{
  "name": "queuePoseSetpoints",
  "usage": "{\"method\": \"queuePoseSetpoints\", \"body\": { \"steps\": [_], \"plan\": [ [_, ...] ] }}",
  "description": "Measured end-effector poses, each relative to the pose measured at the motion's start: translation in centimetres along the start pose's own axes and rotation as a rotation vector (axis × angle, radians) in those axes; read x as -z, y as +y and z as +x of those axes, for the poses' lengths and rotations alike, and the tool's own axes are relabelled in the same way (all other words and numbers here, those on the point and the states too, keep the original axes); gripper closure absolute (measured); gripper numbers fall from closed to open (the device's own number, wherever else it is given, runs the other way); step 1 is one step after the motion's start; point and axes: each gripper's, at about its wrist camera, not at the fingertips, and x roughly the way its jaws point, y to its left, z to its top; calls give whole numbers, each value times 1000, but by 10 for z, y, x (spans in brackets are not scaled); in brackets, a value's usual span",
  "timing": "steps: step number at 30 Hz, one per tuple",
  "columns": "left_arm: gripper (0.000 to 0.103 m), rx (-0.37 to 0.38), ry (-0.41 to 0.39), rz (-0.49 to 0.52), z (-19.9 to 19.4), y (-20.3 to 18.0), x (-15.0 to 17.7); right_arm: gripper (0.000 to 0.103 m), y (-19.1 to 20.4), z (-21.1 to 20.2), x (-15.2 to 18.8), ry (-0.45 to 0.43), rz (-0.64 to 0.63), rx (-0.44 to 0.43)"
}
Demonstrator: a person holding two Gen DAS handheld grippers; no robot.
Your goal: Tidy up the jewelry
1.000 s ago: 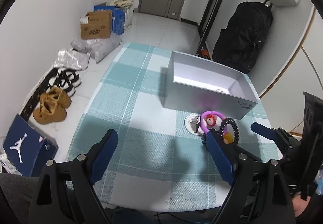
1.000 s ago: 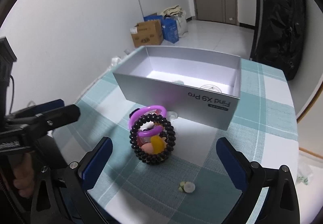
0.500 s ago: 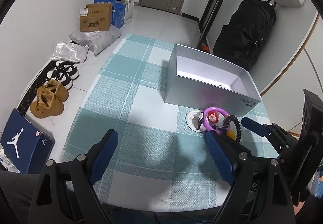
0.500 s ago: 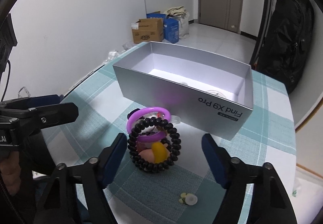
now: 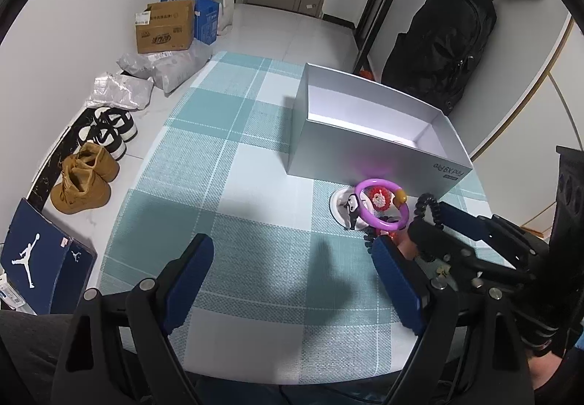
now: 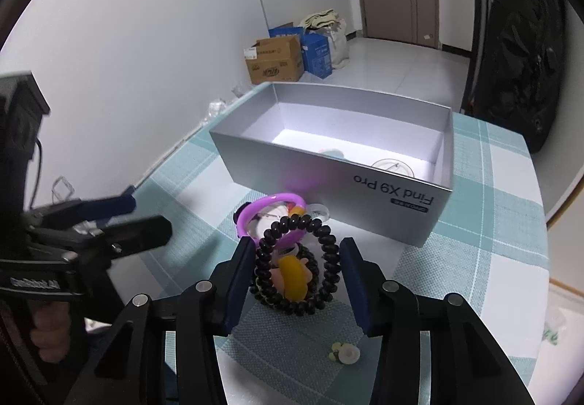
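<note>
With the right gripper [image 6: 297, 268] down at the jewelry pile, its blue fingers [image 6: 239, 275] sit on either side of the black coiled bracelet [image 6: 292, 266], jaws partly open and bracketing it closely; whether the pads actually touch the coils cannot be told. That bracelet stands upright on the checked tablecloth [image 6: 474, 259], with a yellow and pink charm [image 6: 294, 275] showing inside its loop. Just behind it leans a purple ring [image 6: 272, 211], and a small white disc [image 5: 337, 202] lies under the pile on the far side. Over on the left, the left gripper [image 5: 292, 281] hangs above bare cloth with its jaws wide apart, holding nothing. Beyond the pile sits the open grey box [image 6: 365, 200], lettered "Find X9 Pro", with a couple of pale pieces [image 6: 392, 166] lying on its floor. A tiny white flower-shaped piece [image 6: 345, 354] rests alone on the cloth near the right gripper.
</note>
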Motion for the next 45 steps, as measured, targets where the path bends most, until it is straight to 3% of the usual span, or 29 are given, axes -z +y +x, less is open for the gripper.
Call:
{"method": "queuePoseSetpoints", "body": {
  "steps": [10,15,25,28,30,36,37,38,39,45],
  "plan": [
    [17,104,33,14,6,-13,-1,60,-23,-25,-7,-73,111,-49],
    [17,168,45,17,7,-23,-1,60,-49,-49,-10,-140,230,-61],
    [18,309,123,236,3,-90,30,60,-89,-77,-8,-209,368,-53],
    [20,297,150,283,11,-106,38,60,-95,-83,-9,-226,387,-57],
    [29,281,166,314,16,-114,42,60,-99,-88,-8,-241,394,-59],
    [31,237,173,321,28,-124,40,60,-112,-100,-2,-260,426,-39],
    [39,236,169,318,30,-125,39,60,-115,-103,-1,-266,435,-38],
    [54,233,169,323,32,-127,38,60,-117,-105,0,-272,443,-40],
    [60,213,169,335,34,-130,38,60,-120,-107,1,-277,453,-42],
    [64,159,145,374,39,-140,37,60,-131,-112,6,-281,488,-36]
  ]
}}
